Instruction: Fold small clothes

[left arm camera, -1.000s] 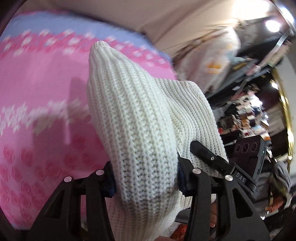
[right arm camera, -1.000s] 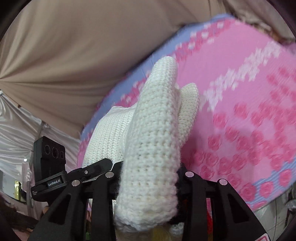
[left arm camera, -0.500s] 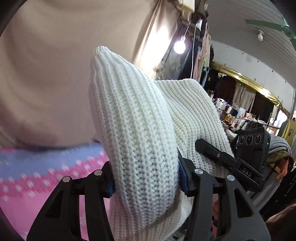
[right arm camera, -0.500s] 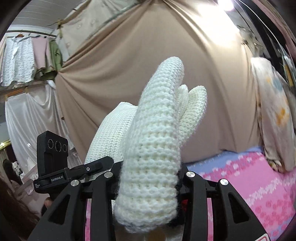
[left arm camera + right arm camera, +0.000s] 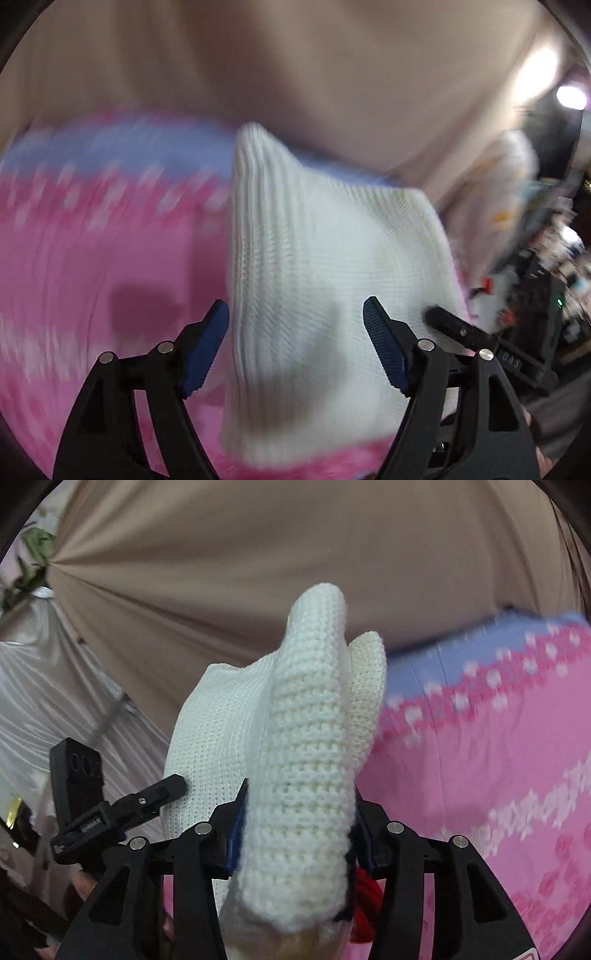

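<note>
Black tongs (image 5: 295,314), ribbed blue pads (image 5: 384,343), silver screws

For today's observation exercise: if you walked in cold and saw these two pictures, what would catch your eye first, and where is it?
The cream knitted garment fills the middle of both views, bunched between the fingers of the right tool, whose jaws are opening. In the left wrist view the left tool is also opening, its blue pads clear of the knit. Behind lies a pink and lilac patterned blanket, with a beige curtain above.
</note>
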Available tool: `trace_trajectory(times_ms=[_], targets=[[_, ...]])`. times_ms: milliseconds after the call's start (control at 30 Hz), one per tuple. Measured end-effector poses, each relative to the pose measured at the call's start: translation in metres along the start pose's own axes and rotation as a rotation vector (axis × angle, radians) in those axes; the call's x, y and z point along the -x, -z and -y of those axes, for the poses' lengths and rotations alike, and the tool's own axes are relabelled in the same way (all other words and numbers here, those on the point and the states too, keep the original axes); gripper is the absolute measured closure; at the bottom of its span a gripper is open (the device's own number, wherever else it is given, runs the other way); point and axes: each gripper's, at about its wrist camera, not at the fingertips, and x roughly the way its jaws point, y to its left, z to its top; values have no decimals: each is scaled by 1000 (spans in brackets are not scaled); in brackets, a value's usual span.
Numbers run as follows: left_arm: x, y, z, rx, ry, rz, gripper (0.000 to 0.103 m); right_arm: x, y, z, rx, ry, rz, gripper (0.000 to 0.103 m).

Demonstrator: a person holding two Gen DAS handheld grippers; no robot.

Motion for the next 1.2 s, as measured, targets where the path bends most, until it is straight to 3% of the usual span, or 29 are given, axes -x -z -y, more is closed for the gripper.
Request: trace_trajectory(times_ms=[33, 67, 133, 167, 200, 233, 300, 467, 567, 600, 700, 800, 867, 900, 967, 1000, 1067, 1133, 1200], targets=[[-23, 22, -26, 75, -53, -55, 38, -28, 20, 22, -53, 75, -92, 57], [-30, 36, -44, 133, -48, -80, 39, -39, 38, 41, -125, 70, -146, 59], [-21, 52, -69, 208, 1, -50, 37, -34, 55, 59, -219, 13, -149, 58], [-17, 55, -71, 217, 1, -19, 30, -29, 55, 62, -217, 14, -134, 56], [-14, 54, -71, 222, -6, 4, 22, -26, 51, 61, -202, 25, -116, 48], [-15, 51, -69, 225, -7, 17, 19, -26, 45, 61, -191, 30, -102, 36], [-25, 43, -70, 227, -9, 6, 13, -39, 32, 58, -186, 26, -102, 25], [-72, 36, -69, 294, 25, -74, 12, -103, 31, 66, -197, 60, -236, 22], [-91, 46, -76, 339, 59, -138, 36, -122, 31, 62, -192, 27, -246, 40], [-87, 46, -76, 349, 66, -126, 49, -124, 25, 54, -154, 26, -258, 56], [-61, 47, -74, 385, 105, -81, 66, -101, 0, 21, -38, -4, -192, 65], [-40, 48, -67, 373, 59, -30, 66, -76, -20, 0, 53, -19, -124, 66], [-48, 53, -59, 314, -38, -49, 63, -84, -18, 11, 45, 7, -166, 61], [-59, 57, -56, 284, -90, -82, 60, -102, -10, 24, 43, 55, -232, 56], [-65, 63, -51, 259, -104, -97, 56, -119, 8, 46, 52, 211, -301, 56], [-60, 66, -47, 253, -116, -85, 56, -106, 13, 51, 7, 159, -257, 56], [-42, 67, -34, 194, -170, -44, 57, -73, 13, 41, -10, 151, -171, 58], [-32, 66, -24, 138, -200, -29, 55, -45, 14, 17, 65, 137, -105, 62], [-28, 65, -17, 116, -233, -30, 53, -36, 22, -11, 173, 146, -100, 68]])
